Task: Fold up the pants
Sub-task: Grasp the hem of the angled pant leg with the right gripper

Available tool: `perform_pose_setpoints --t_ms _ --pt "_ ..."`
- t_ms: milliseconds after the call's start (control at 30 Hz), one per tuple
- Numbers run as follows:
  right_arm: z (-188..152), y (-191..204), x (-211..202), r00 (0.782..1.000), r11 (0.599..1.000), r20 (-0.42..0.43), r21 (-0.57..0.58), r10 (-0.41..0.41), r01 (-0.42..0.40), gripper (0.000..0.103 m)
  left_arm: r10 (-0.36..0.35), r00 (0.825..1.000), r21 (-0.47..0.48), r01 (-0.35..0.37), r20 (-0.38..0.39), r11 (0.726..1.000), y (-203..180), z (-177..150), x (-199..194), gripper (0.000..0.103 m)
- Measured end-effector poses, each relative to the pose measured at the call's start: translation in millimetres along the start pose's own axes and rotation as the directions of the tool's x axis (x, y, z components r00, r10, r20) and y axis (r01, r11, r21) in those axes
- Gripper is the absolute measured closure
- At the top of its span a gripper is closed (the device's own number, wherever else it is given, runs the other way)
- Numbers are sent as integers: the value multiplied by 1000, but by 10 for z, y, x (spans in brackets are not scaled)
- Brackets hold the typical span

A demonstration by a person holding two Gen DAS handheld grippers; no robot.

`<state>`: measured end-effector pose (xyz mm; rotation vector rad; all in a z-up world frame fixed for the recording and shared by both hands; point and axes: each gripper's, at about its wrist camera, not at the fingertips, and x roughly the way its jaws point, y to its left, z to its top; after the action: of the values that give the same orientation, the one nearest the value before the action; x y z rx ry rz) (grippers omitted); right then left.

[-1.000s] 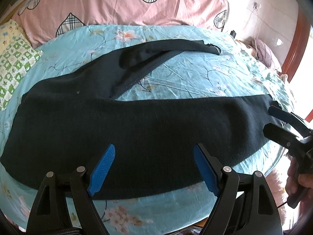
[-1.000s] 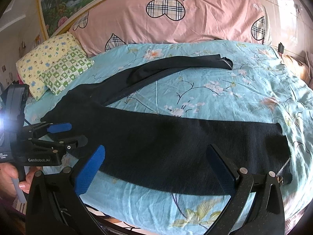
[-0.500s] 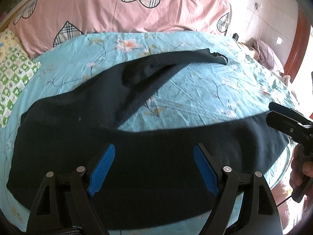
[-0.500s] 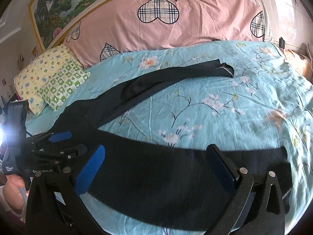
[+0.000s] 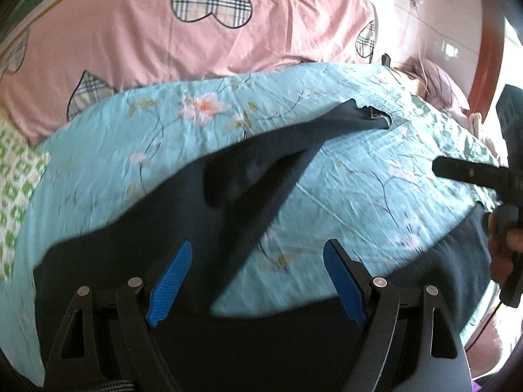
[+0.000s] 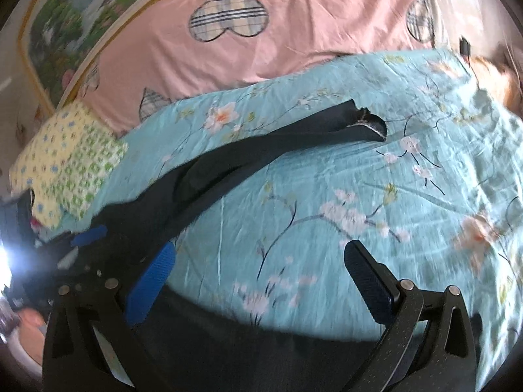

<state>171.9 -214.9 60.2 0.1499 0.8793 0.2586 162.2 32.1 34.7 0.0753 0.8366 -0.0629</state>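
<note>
Dark navy pants (image 5: 228,196) lie spread on the floral turquoise bedsheet (image 5: 343,176), legs splayed apart. The far leg runs to a hem at the upper right (image 5: 369,119), also seen in the right wrist view (image 6: 366,124). The near leg lies under both grippers along the bed's front edge (image 6: 261,352). My left gripper (image 5: 258,284) is open and empty over the waist and crotch area. My right gripper (image 6: 258,281) is open and empty over the sheet just beyond the near leg. Each gripper shows at the other view's edge: the right one (image 5: 470,173), the left one (image 6: 88,235).
A long pink pillow with plaid hearts (image 5: 196,32) lies across the head of the bed. A yellow-green patterned pillow (image 6: 65,156) sits at the left. A red wooden frame (image 5: 490,32) stands at the right. A painting (image 6: 65,16) hangs behind.
Both grippers have moved forward over the pants toward the far leg. The near leg has slid down under the fingers and the far hem looks closer. Both stay open.
</note>
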Motion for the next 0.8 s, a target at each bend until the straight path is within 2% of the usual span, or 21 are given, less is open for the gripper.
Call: perform_pose_setpoints --t_ms 233,400,633,800 --pt "361 -284 285 999 988 -3 148 39 -38 0 -61 998 103 62 -13 993 62 447 368 20" --pt "567 -468 467 999 976 -2 214 34 -33 0 -109 993 164 114 -35 980 52 708 659 20" --pt "763 -767 714 999 936 -6 348 53 -48 1 -161 983 206 175 -85 963 39 972 1072 20" --pt "835 -910 883 997 906 -19 418 73 -58 7 -197 973 277 222 -116 935 -74 1090 1273 20"
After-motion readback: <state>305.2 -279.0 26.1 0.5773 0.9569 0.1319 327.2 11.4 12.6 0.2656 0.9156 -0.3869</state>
